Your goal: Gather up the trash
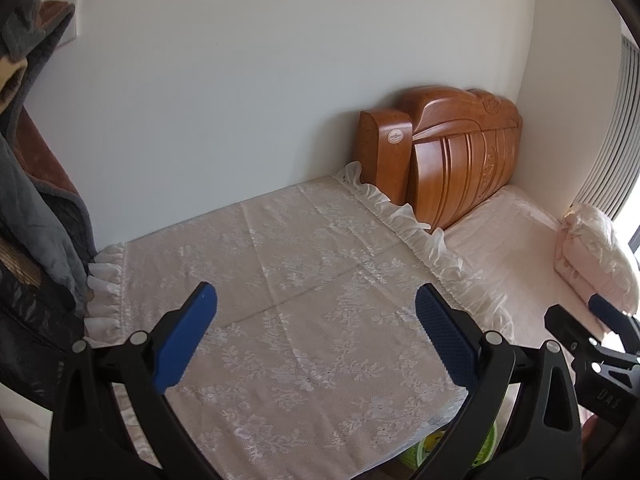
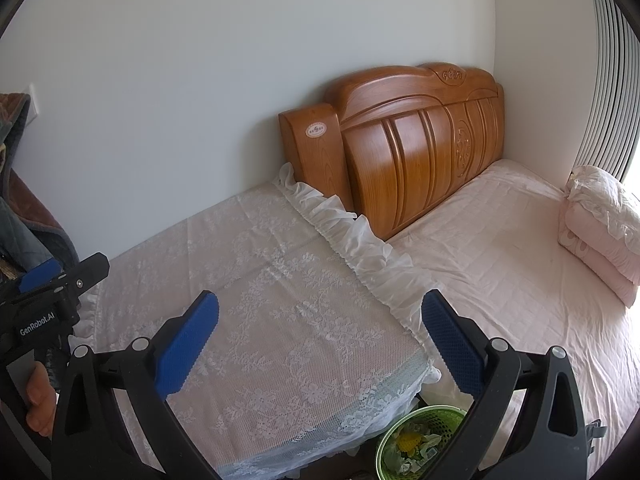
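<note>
A green mesh trash basket [image 2: 420, 440] stands on the floor between the lace-covered table [image 2: 280, 300] and the bed, with crumpled paper and a yellow scrap inside. In the left wrist view only a sliver of the green basket [image 1: 424, 454] shows at the bottom. My left gripper [image 1: 316, 312] hovers open over the lace-covered table [image 1: 280, 280], nothing between its blue pads. My right gripper [image 2: 320, 320] is open too, above the table's right edge, holding nothing. The left gripper [image 2: 52, 280] also shows at the left of the right wrist view, held by a hand [image 2: 40, 400].
A wooden headboard [image 2: 404, 156] leans at the wall behind a bed with a pink sheet [image 2: 520, 280]. Folded pink bedding [image 2: 604, 232] lies at the far right. Clothes [image 1: 36, 200] hang at the left. A ruffled lace edge [image 2: 360, 248] runs between table and bed.
</note>
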`<state>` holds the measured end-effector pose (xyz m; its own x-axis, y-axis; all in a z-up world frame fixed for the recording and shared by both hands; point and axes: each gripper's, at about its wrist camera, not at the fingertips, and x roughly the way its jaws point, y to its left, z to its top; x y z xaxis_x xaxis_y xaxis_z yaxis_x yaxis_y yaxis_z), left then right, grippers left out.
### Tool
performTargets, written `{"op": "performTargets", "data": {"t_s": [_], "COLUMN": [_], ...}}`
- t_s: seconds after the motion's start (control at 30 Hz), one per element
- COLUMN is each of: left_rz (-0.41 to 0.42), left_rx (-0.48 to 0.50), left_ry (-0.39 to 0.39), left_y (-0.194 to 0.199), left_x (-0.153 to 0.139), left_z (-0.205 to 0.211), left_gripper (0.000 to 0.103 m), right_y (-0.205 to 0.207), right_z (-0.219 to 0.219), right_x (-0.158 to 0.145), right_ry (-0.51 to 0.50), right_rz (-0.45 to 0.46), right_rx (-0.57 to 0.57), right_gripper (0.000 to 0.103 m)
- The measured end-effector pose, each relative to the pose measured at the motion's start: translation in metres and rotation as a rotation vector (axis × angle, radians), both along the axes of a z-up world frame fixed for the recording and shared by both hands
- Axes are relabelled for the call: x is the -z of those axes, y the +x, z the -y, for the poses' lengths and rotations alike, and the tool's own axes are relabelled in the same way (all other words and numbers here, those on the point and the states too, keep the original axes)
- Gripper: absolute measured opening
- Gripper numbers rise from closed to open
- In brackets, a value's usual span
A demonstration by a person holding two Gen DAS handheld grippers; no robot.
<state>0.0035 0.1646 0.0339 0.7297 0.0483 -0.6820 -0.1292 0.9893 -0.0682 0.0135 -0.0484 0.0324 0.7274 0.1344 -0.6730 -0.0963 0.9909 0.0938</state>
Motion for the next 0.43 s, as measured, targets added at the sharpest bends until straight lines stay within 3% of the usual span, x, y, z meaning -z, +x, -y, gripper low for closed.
{"op": "performTargets", "data": {"t_s": [0.43], "left_rz": [-0.017], "left_rx": [-0.007], "left_ry": [0.035], "left_y": [0.0025], "left_x": [0.0024], "left_z": [0.0055], "left_gripper": [0.095], "right_y": [-0.0007], "right_z": [-0.0033], "right_x": [0.004], "right_ry": [0.002], "right_rz": [-0.013], "right_rx": [-0.007], "right_gripper": [0.101]}}
